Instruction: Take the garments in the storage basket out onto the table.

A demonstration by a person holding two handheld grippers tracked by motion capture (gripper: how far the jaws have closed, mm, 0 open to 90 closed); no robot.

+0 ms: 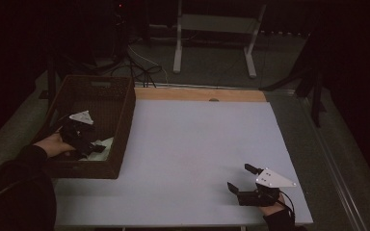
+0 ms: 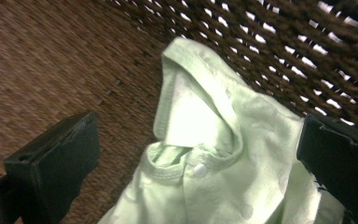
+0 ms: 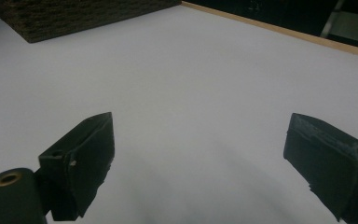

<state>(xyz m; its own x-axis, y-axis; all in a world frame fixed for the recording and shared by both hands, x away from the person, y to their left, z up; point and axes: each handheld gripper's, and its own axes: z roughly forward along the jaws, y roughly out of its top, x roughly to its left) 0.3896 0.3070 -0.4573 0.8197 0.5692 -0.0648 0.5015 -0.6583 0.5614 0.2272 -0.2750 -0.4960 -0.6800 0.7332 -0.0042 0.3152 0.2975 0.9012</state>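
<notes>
Two grippers: both jaws spread, holding nothing.
Left gripper (image 1: 79,132): inside wicker basket (image 1: 120,120), left of frame, over pale green garment (image 2: 214,154).
Right gripper (image 1: 243,183): lower right, above white table (image 1: 188,144).

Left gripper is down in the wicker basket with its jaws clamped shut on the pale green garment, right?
Not quite. The left gripper is in the wicker basket, but the left gripper view shows its jaws open, either side of the pale green garment, not shut on it.

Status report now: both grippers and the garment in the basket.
Left gripper open inside the basket, jaws either side of the pale green garment. Right gripper open over bare table. Nothing in the way.
</notes>
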